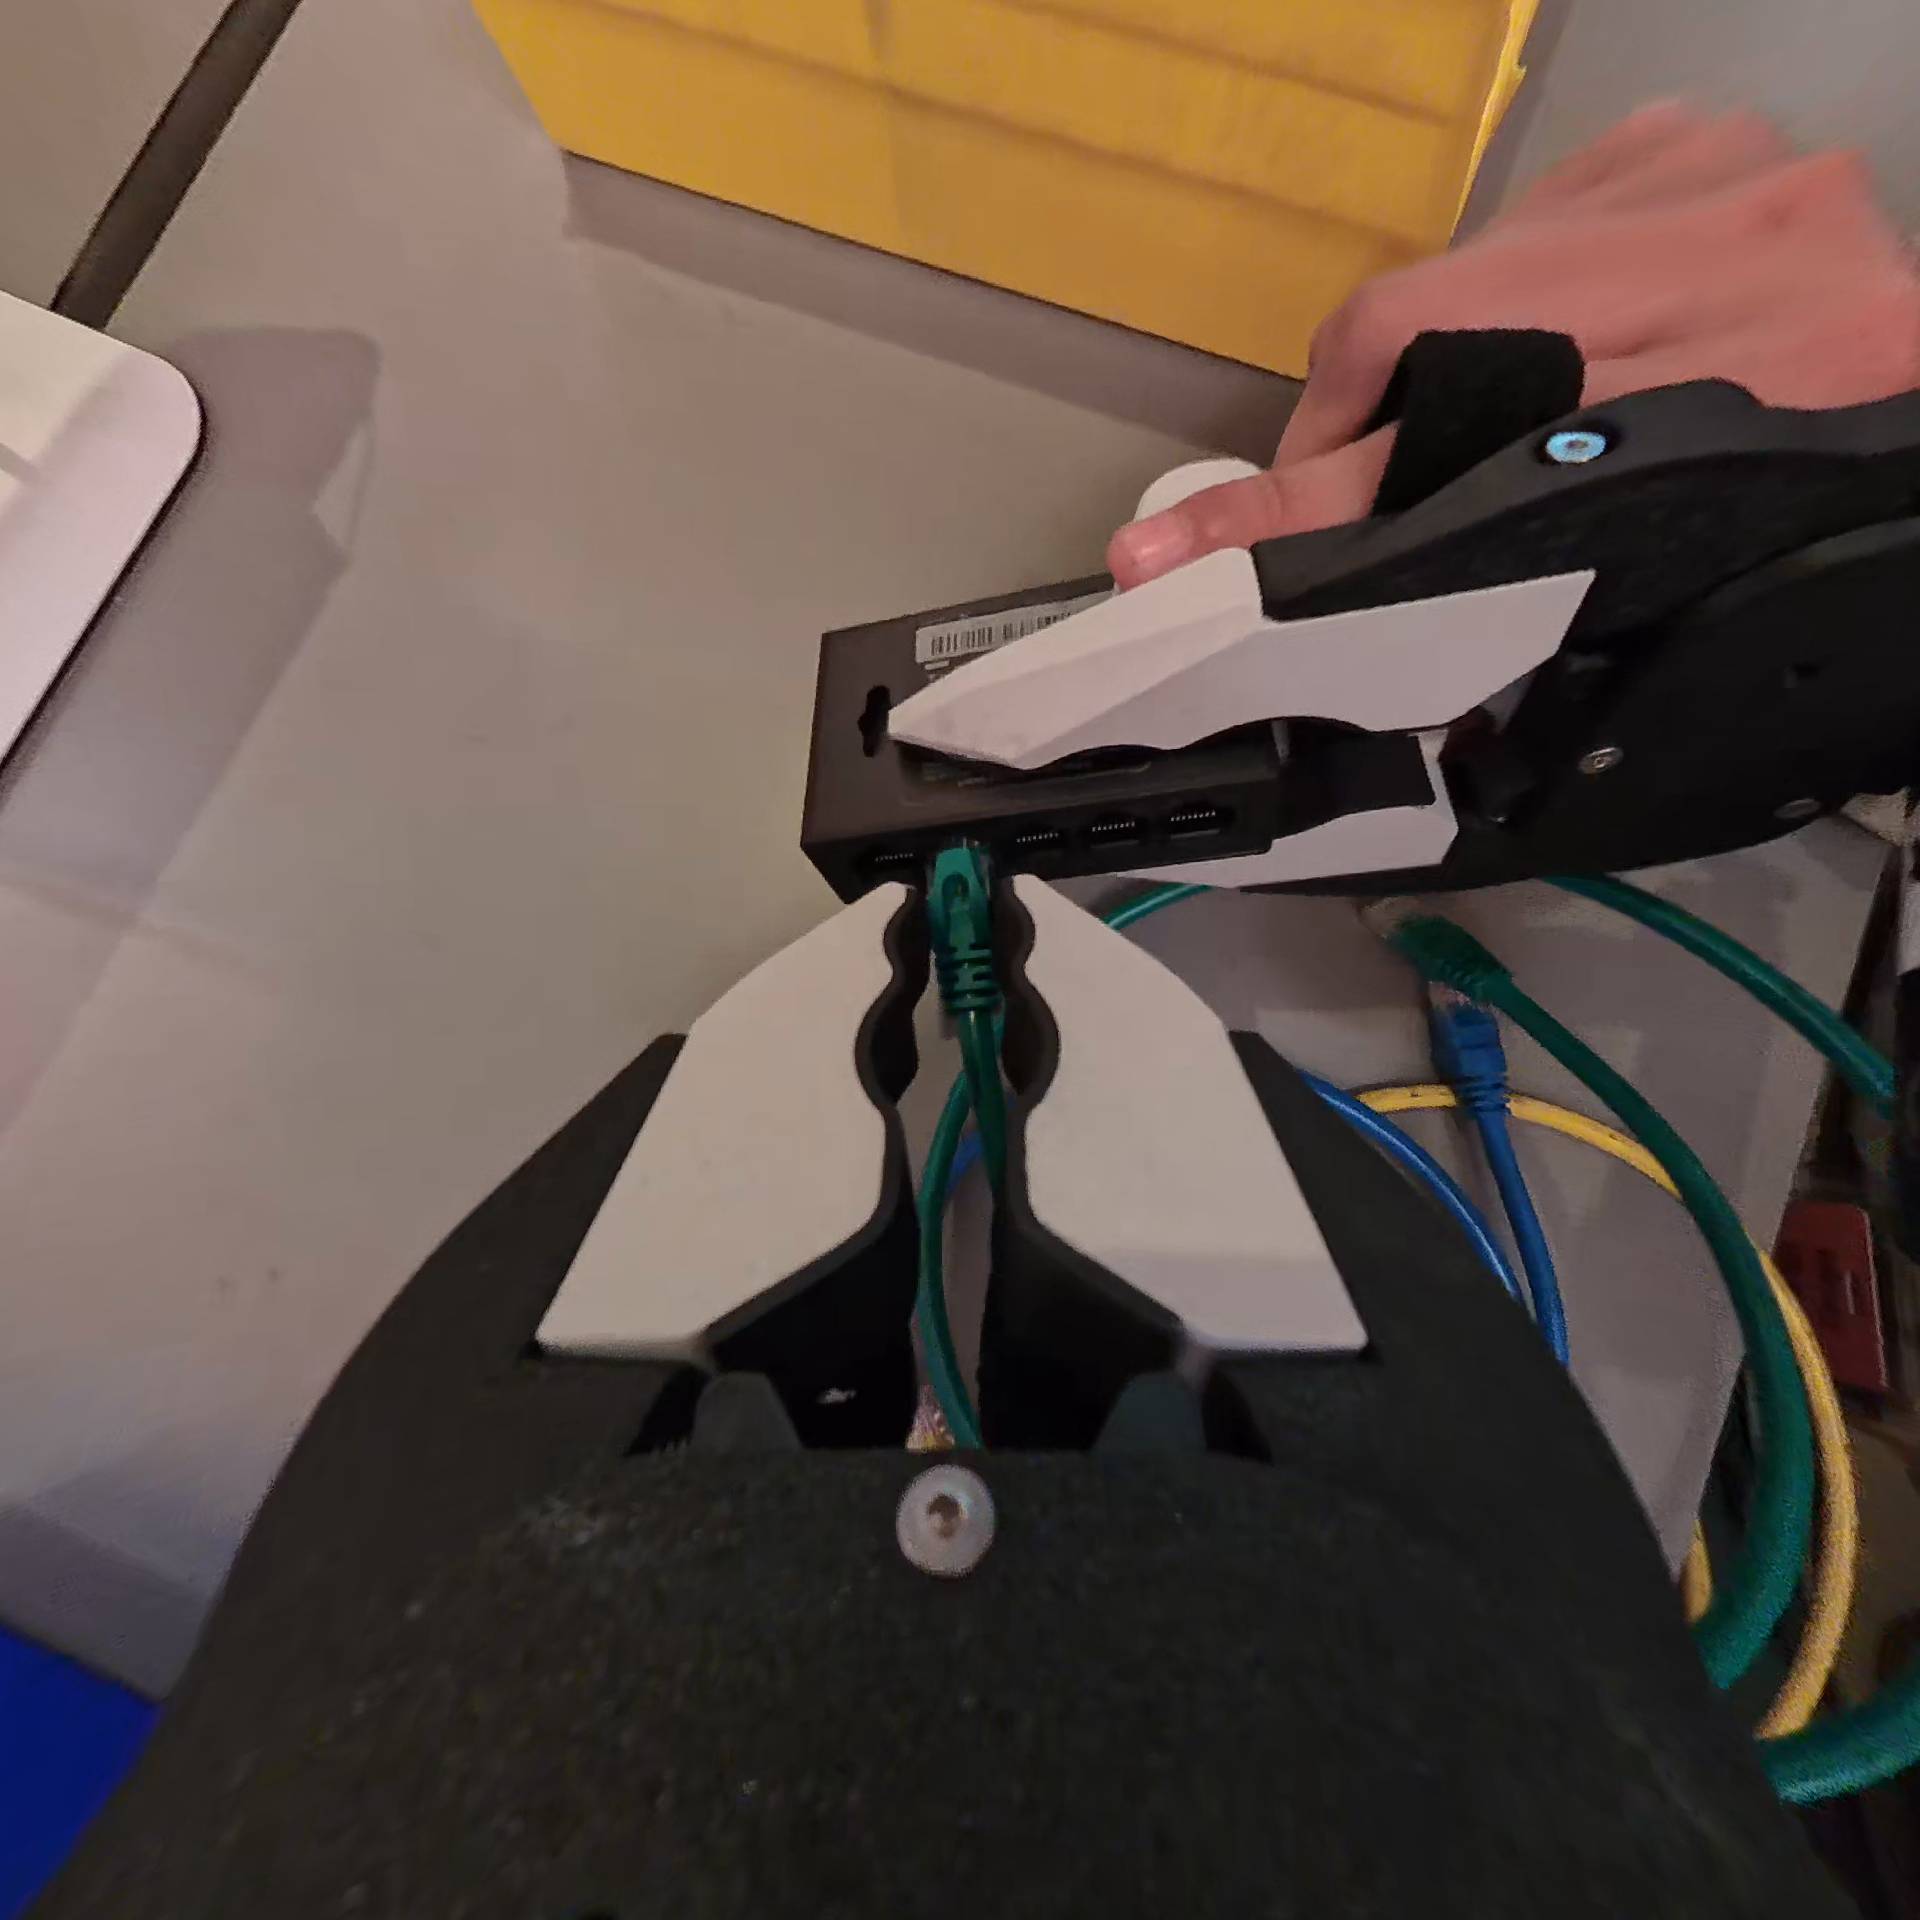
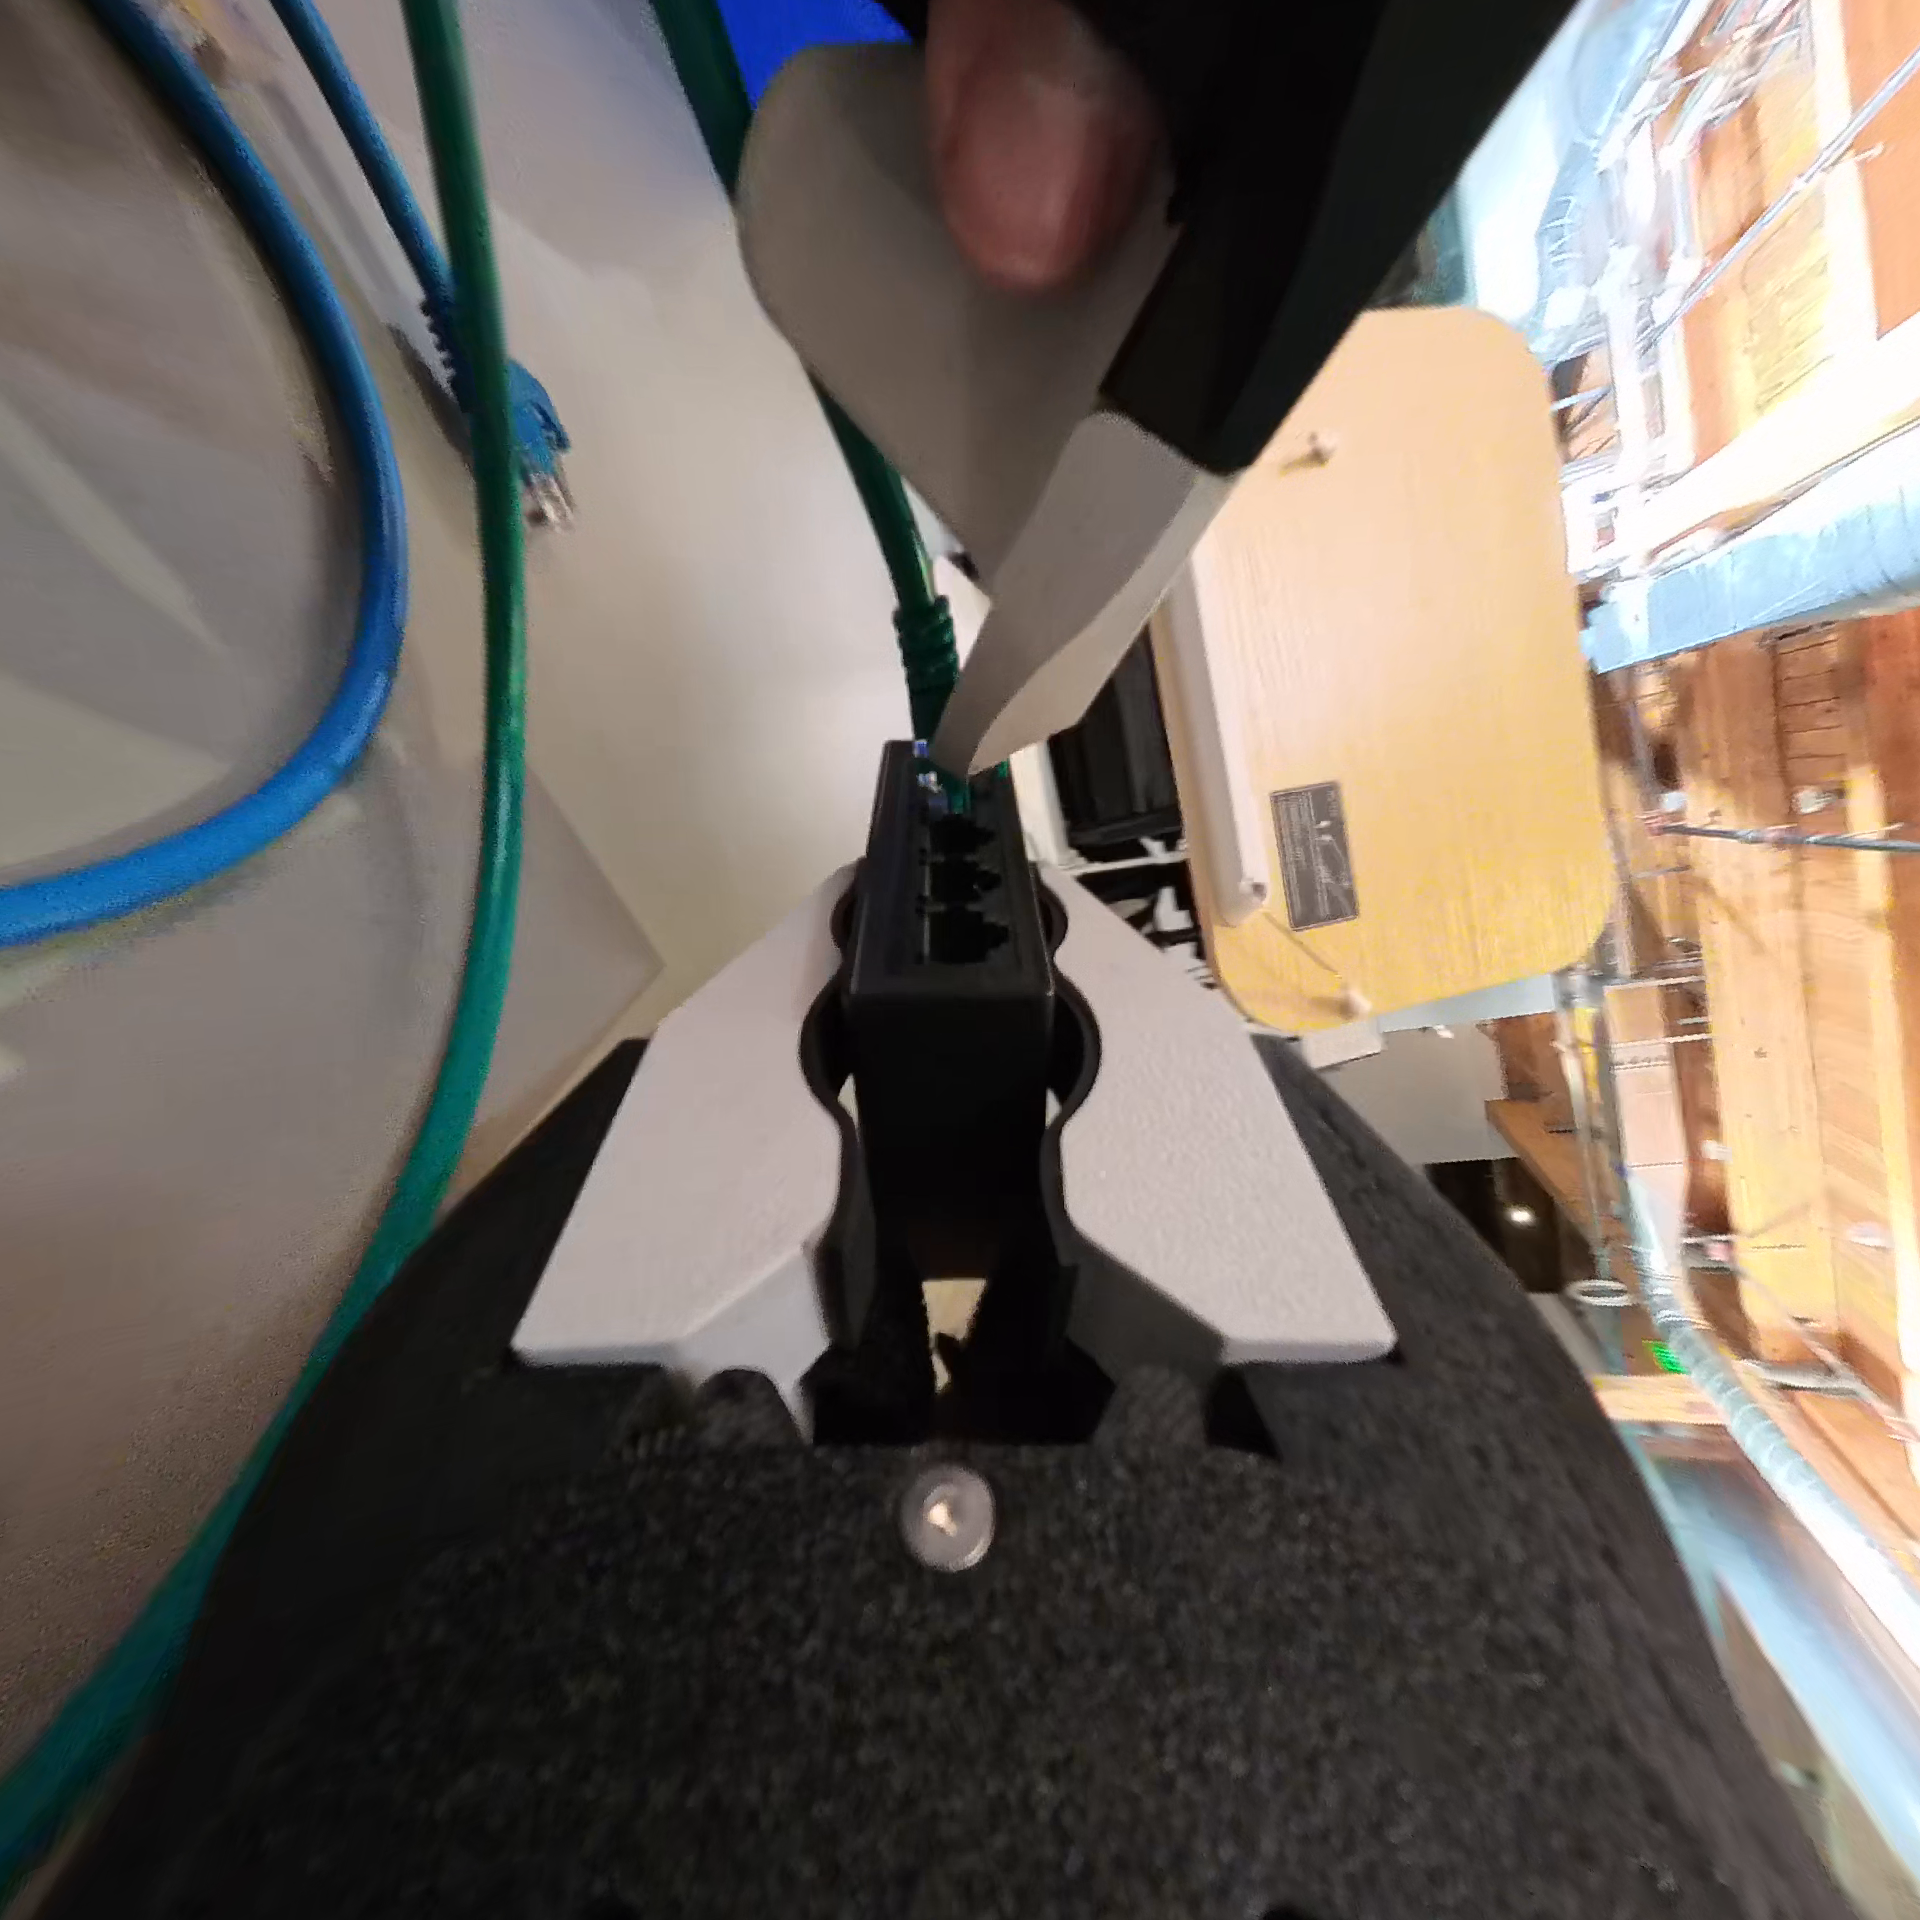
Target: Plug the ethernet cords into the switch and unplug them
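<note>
My right gripper [image 2: 951,904] is shut on the small black switch [image 2: 951,997] and holds it above the grey table, ports facing my left gripper. In the left wrist view the right gripper [image 1: 914,769] clamps the switch [image 1: 1132,790] from the right, top and bottom. My left gripper [image 1: 956,894] is shut on the green ethernet plug [image 1: 961,935], which sits in the second port from the left. One left finger [image 2: 1039,623] covers part of that plug [image 2: 925,644] in the right wrist view. The other ports look empty.
Loose cords lie on the table at the right: a green plug [image 1: 1444,956], a blue plug [image 1: 1465,1049] and a yellow cord [image 1: 1818,1403]. A yellow box [image 1: 1039,135] stands at the back. A white device [image 1: 73,468] lies at the left.
</note>
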{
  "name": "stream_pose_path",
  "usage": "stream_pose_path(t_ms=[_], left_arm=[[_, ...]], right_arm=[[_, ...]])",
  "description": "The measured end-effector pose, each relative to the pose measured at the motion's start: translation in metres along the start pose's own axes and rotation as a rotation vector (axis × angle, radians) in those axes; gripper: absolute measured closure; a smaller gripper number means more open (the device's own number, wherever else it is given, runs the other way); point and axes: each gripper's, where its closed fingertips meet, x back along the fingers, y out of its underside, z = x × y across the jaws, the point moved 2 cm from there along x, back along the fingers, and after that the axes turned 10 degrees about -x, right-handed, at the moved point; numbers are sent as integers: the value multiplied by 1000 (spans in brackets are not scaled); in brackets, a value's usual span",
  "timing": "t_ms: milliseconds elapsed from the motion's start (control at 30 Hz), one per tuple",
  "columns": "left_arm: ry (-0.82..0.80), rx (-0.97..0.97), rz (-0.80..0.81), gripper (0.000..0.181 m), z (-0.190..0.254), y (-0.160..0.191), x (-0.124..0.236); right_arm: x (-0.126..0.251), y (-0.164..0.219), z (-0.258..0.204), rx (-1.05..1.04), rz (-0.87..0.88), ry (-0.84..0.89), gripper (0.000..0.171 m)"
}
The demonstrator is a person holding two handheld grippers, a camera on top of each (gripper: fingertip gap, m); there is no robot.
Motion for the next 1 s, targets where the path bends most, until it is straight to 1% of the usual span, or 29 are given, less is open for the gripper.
stream_pose_path(t_ms=[100, 133, 167, 200, 233, 267, 333, 367, 400, 467, 500, 533, 600, 633, 733, 767, 867, 933, 1000], left_arm=[[11, 36, -7, 169, 2, 5, 1], [40, 51, 1, 169, 5, 6, 3], [79, 76, 37, 170, 9, 5, 9], [71, 119, 82, 170, 7, 3, 16], [12, 155, 106, 170, -2, 5, 23], [-20, 177, 116, 170, -10, 7, 30], [6, 225, 183, 170, -14, 5, 42], [-12, 211, 199, 169, -15, 5, 46], [-68, 157, 178, 170, -18, 8, 47], [-194, 26, 43, 170, -23, 26, 41], [-216, -18, -19, 170, -23, 36, 35], [-204, -32, -59, 170, -20, 44, 29], [-180, -15, -114, 170, -16, 60, 15], [-215, 6, -115, 170, -21, 64, 12], [-269, 101, -44, 168, -30, 64, 17], [-270, 140, 0, 161, -29, 59, 24], [-302, 202, 94, 155, -17, 44, 58], [-313, 249, 161, 156, 9, 37, 81], [-279, 302, 235, 157, 47, 35, 94]], right_arm=[[-1, 1, -5, -25, -18, -34, 143], [-3, 11, -4, -28, -81, -25, 144], [-10, 43, 2, -35, -249, -14, 144], [-13, 63, 10, -78, -275, -12, 145], [-10, 60, 18, -134, -204, -3, 144], [-5, 47, 25, -161, -137, 9, 145], [1, 21, 26, -153, -70, 33, 144], [4, 9, 23, -133, -30, 48, 144], [6, 2, 19, -110, -16, 54, 144], [5, -5, 15, -108, -7, 54, 144], [5, -7, 13, -114, -6, 46, 144], [4, -8, 11, -113, -5, 38, 144], [3, -7, 9, -121, -5, 36, 144], [3, -7, 10, -129, -3, 33, 144], [6, -7, 17, -166, 15, 38, 144], [7, -6, 21, -173, 16, 47, 144], [10, -5, 29, -243, 34, 33, 144], [12, -2, 37, -297, 35, 12, 144], [17, 0, 55, -369, 31, -34, 144]])
